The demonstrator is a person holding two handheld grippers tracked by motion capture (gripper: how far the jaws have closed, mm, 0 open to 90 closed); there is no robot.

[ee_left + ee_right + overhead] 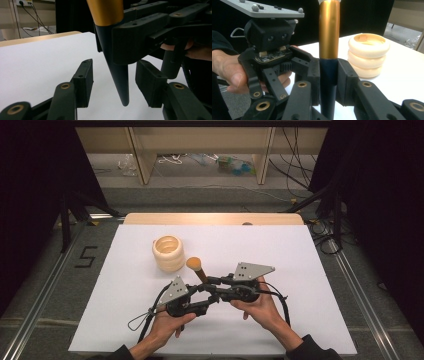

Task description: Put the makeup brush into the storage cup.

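Brush clamped in my right gripper, left gripper apart around its tip

From the high view I see both grippers meeting low in the middle of the frame over the white tabletop (pixel 300 310). The right gripper (pixel 212 282) holds a brush (pixel 197 268) that leans toward the upper left, its round orange-brown head topmost. A stack of cream rings (pixel 168 253) stands just beside that head, up and to the left.

My right gripper view shows what the high view cannot: the two pads pressed together on the dark part of the brush (pixel 328 75) handle, just below the gold band, the brush upright at centre frame. The cream rings (pixel 368 55) sit at right, and the left gripper's body with the hand (pixel 229 70) holding it fills the left.

My left gripper view gives the lower end: the handle's dark pointed tip (pixel 120 82) hangs between the left gripper (pixel 113 83) pads, which stand apart and touch neither side. The right gripper's clamp shows at upper right.
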